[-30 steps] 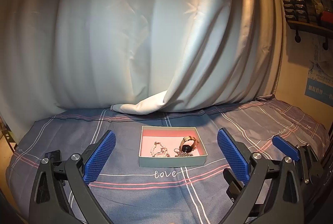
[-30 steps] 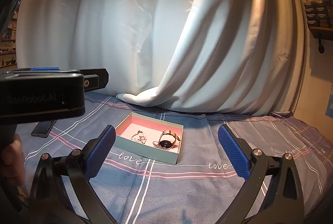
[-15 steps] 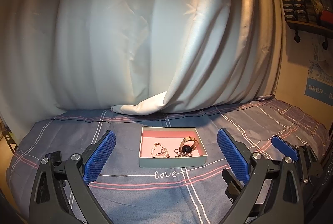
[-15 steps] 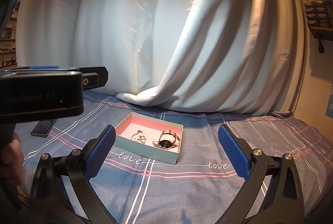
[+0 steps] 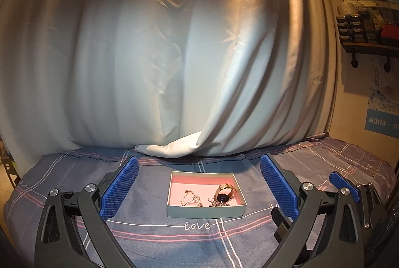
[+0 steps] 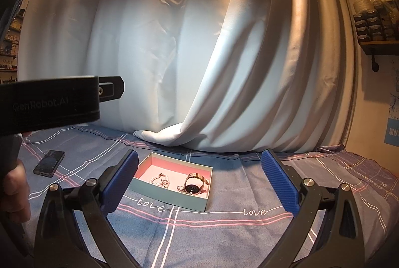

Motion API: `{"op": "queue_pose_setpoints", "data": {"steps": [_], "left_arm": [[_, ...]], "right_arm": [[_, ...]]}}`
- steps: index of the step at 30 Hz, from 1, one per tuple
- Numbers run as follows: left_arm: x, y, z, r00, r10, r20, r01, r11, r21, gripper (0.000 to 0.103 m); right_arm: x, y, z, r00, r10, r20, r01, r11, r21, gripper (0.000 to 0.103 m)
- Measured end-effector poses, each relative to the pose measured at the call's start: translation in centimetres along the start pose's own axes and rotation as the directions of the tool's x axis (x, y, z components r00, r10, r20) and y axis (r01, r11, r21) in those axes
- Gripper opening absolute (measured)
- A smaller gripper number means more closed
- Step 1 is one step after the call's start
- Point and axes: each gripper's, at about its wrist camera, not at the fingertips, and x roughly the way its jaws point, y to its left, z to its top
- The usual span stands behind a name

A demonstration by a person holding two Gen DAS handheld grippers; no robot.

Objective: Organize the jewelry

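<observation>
A shallow teal box with a pink lining [image 5: 204, 212] [image 6: 169, 198] sits on the checked bedsheet. Inside lie a pearl bracelet [image 5: 190, 198] [image 6: 160, 179], a watch with a dark face [image 5: 224, 193] [image 6: 194, 184] and a thin chain [image 5: 219, 203] [image 6: 182, 189]. My left gripper [image 5: 199, 189] is open and empty, held back from the box with the box between its blue pads. My right gripper [image 6: 199, 184] is open and empty, also short of the box. The right gripper's blue pad shows in the left wrist view [image 5: 344, 187].
A white curtain [image 5: 162, 68] hangs behind the bed and its hem lies on the sheet beyond the box. A dark phone [image 6: 49, 163] lies on the sheet to the left. A shelf with small items [image 5: 366, 28] hangs on the right wall. The left gripper's body [image 6: 49, 103] crosses the right view.
Both views have tilted up a little, so a bright lamp now shows at the top. The box and jewelry have not moved. Both grippers stay open.
</observation>
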Motion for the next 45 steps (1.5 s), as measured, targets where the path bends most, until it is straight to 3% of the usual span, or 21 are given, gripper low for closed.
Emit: {"op": "queue_pose_setpoints", "data": {"steps": [29,45], "left_arm": [[0.4,-0.2,0.1,1.0,0.015,-0.025,-0.015,1.0,0.007,0.097],[0.8,-1.4,-0.4,0.999,0.037,-0.038,-0.035,0.997,0.062,0.097]], "right_arm": [[0.3,0.0,-0.1,1.0,0.013,-0.023,-0.013,1.0,-0.003,0.097],[0.3,0.0,-0.1,1.0,0.01,-0.03,-0.011,1.0,-0.007,0.097]]}}
